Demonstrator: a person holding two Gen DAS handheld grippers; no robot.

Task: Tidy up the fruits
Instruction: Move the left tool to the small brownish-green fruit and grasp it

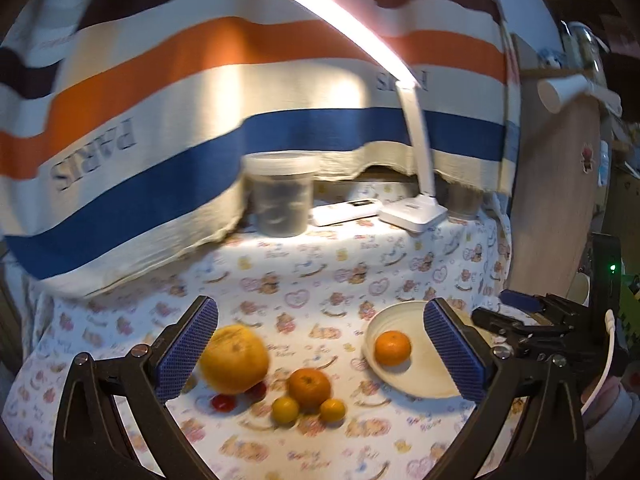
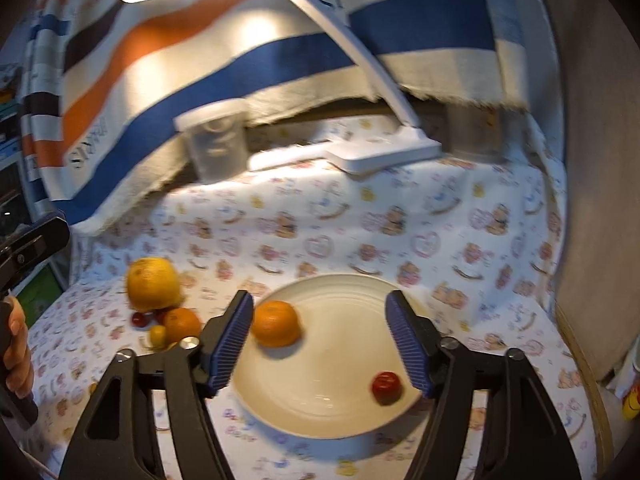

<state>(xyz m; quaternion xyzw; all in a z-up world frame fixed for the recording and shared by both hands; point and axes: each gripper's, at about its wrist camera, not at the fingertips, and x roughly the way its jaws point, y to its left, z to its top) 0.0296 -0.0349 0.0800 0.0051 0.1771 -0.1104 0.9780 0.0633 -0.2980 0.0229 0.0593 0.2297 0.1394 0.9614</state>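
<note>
A white plate (image 2: 344, 408) lies on the printed tablecloth and holds a tangerine (image 2: 276, 323) and a small red fruit (image 2: 386, 387). My right gripper (image 2: 320, 340) is open and empty above the plate. In the left wrist view the plate (image 1: 416, 376) with the tangerine (image 1: 393, 348) is at right. Left of it lie a large yellow citrus (image 1: 234, 358), an orange (image 1: 309, 387), two small yellow fruits (image 1: 285, 410) and two small red ones (image 1: 223, 402). My left gripper (image 1: 320, 354) is open and empty above this group. The same group (image 2: 154, 284) shows at left in the right wrist view.
A lit white desk lamp (image 1: 414, 212), a clear lidded jar (image 1: 280, 194) and a white flat device (image 1: 346, 211) stand at the back under a striped hanging cloth (image 1: 160, 120). A wooden panel (image 1: 556, 200) rises on the right.
</note>
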